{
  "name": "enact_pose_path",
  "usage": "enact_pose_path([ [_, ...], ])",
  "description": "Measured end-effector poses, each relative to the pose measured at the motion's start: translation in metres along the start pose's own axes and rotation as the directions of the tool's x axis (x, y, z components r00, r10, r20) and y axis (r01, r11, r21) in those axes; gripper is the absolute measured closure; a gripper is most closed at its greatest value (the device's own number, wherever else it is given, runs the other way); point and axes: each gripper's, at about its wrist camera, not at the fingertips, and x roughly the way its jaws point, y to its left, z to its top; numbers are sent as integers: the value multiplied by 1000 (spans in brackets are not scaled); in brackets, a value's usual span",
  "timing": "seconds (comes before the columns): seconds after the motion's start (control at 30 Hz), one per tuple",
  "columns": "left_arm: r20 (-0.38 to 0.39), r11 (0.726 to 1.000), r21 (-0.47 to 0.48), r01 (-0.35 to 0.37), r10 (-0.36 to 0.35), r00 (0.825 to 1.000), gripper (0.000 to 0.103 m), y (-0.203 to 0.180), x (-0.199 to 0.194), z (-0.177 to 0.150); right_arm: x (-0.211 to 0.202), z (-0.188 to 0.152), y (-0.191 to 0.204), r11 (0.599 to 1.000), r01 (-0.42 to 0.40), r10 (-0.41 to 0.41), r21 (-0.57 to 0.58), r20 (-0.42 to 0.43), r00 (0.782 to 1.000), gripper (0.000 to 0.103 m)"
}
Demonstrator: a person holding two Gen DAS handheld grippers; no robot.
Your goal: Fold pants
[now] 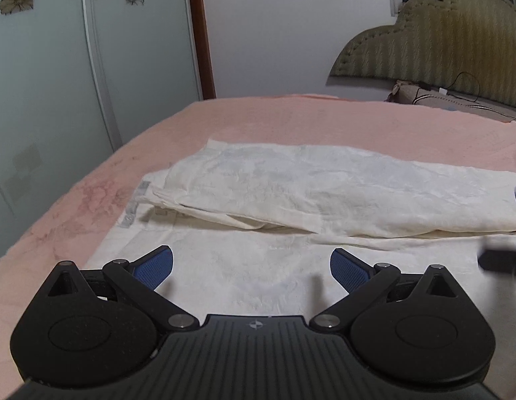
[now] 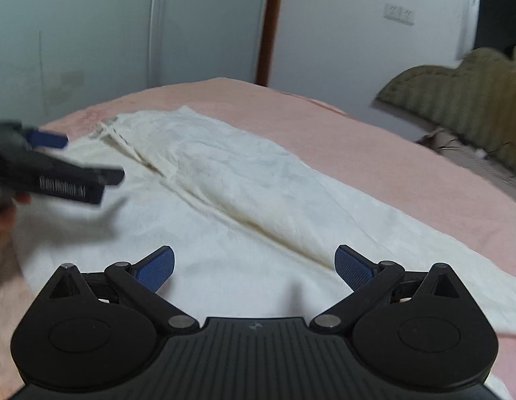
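White pants [image 1: 291, 193] lie flat on a pink bed [image 1: 291, 120], one leg folded over the other along a lengthwise crease. They show in the right wrist view too [image 2: 224, 173]. My left gripper [image 1: 251, 266] is open and empty, hovering just above the near pants layer close to the waist end with its label [image 1: 131, 213]. My right gripper [image 2: 254, 266] is open and empty above the pants, near the fold crease. The left gripper also shows blurred at the left edge of the right wrist view [image 2: 58, 170]. A dark piece of the right gripper [image 1: 501, 260] shows at the right edge of the left wrist view.
A green padded headboard [image 1: 441, 40] and a pillow with a black cable [image 1: 458, 96] stand at the bed's far right. A frosted sliding wardrobe door [image 1: 58, 83] and a brown door frame [image 1: 201, 33] are beyond the bed's left edge.
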Motion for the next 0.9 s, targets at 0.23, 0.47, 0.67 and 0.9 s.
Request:
enact_pose_path([
  [0.23, -46, 1000, 10, 3, -2, 999, 0, -5, 28, -20, 75, 61, -17, 992, -51, 54, -114, 20, 998, 1],
  [0.47, -35, 999, 16, 34, -34, 999, 0, -7, 27, -22, 164, 101, -35, 993, -111, 108, -45, -61, 992, 1],
  [0.67, -45, 999, -1, 49, -49, 998, 0, -5, 30, -21, 222, 121, -50, 987, -160, 159, 4, -148, 976, 12],
  [0.9, -45, 999, 1, 49, -49, 998, 0, -5, 29, -21, 240, 119, -68, 955, -286, 295, 81, -149, 944, 76],
])
